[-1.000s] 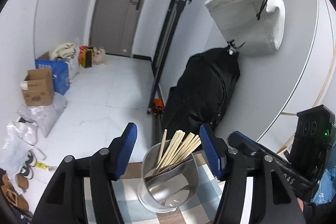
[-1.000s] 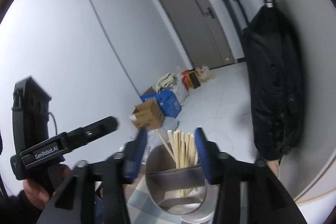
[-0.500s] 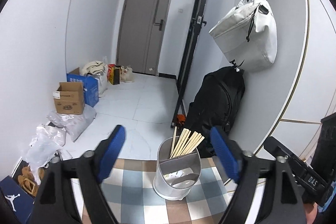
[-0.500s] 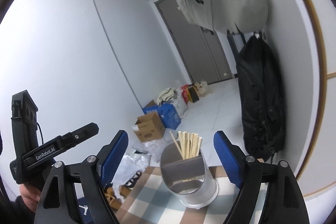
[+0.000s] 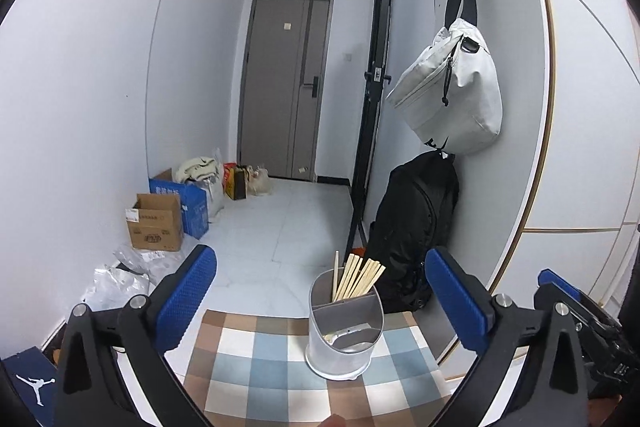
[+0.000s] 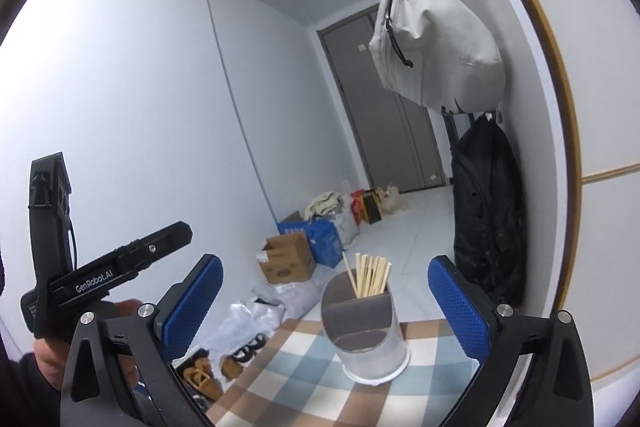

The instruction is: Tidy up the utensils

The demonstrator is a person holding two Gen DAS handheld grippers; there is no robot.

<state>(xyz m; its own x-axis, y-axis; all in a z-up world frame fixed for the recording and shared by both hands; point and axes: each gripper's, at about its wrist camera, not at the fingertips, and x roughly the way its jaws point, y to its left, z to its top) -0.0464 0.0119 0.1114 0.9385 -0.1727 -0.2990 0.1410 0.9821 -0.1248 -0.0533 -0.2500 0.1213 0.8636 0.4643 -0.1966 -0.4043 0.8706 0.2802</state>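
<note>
— On the checked tablecloth (image 5: 256, 367), what has changed since a second ago?

— Both grippers have pulled back from the round grey metal utensil holder (image 5: 345, 337). A second ago the holder sat close between the blue pads; it now stands further off in both views, with bare cloth showing around it. The left gripper (image 5: 320, 301) has its blue pads spread wide and holds nothing. The right gripper (image 6: 325, 301) has also gone from narrow to wide open, and it too is empty.

— Which way do the utensils point?

— The bundle of pale wooden chopsticks (image 5: 358, 281) stands in the holder's far compartment, long axis near upright, tips up and fanning slightly toward the right in the left wrist view. In the near compartment lies something pale and shiny, perhaps a spoon; I cannot tell its shape. The holder itself stands upright near the far edge of the cloth.

— And the room?

— The cloth is checked in blue, white and brown. Beyond it runs a white tiled floor (image 5: 288, 223) to a grey door (image 5: 284, 87). A brown cardboard box (image 5: 154, 223) and bags sit along the left wall. On the right wall a light grey bag (image 5: 452, 95) hangs above a black backpack (image 5: 416, 231).
</note>
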